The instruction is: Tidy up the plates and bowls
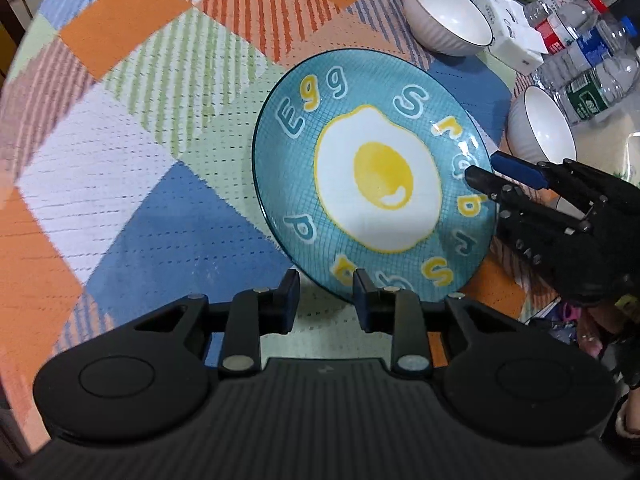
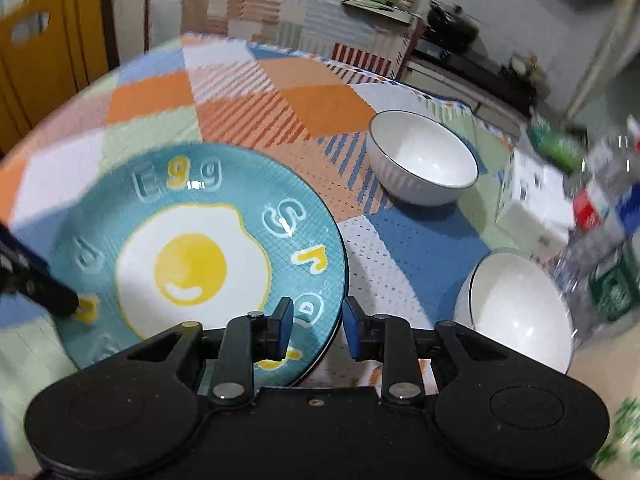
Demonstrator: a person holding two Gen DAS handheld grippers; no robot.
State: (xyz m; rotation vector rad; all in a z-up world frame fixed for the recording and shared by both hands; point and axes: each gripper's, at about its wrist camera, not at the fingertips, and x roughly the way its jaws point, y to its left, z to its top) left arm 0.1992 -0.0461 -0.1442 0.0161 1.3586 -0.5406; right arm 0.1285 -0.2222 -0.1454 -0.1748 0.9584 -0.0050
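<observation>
A teal plate [image 1: 372, 176] with a fried-egg picture lies on the patchwork tablecloth; it also shows in the right wrist view [image 2: 192, 264]. My left gripper [image 1: 326, 300] is open, its jaws straddling the plate's near rim. My right gripper [image 2: 316, 328] is open with the plate's right rim between its jaws; in the left wrist view it [image 1: 486, 168] reaches in from the right. Two white bowls stand to the right: a far one [image 1: 448, 16] [image 2: 424, 160] and a near one [image 1: 542, 126] [image 2: 520, 312].
Several plastic water bottles [image 1: 588, 52] and a white box [image 1: 508, 32] crowd the table's right side beside the bowls. The tablecloth [image 1: 140, 140] stretches left of the plate. A yellow cabinet [image 2: 36, 60] and a counter stand beyond the table.
</observation>
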